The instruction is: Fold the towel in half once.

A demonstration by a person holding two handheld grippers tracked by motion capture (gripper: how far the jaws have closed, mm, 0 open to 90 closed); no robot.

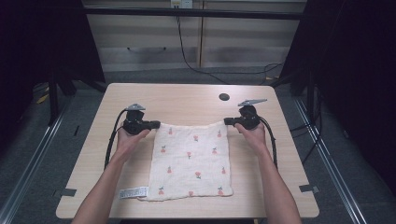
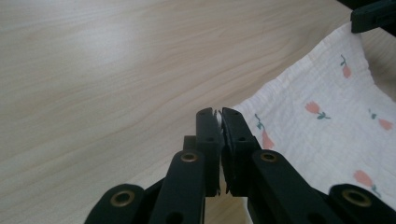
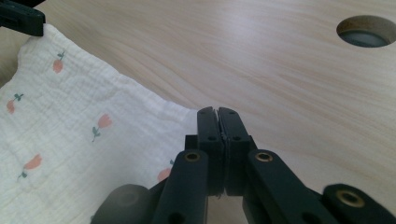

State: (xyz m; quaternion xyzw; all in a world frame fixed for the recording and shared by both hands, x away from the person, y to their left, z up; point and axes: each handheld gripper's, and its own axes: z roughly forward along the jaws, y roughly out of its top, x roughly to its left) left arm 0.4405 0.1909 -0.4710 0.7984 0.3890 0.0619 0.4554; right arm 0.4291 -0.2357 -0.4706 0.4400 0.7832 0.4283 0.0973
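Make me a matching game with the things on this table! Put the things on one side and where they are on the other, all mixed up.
Things:
1. cream muslin cloth with pink flower print
2. white care label
3. round dark hole in the tabletop
4. left gripper

Places or states:
A. far side of the pale wooden table, near the right gripper
B. shut on the cloth's far left corner
C. spread flat in the middle, between the two hands
D. sticking out at the cloth's near left corner

Pairs: 1-C, 2-D, 3-A, 4-B
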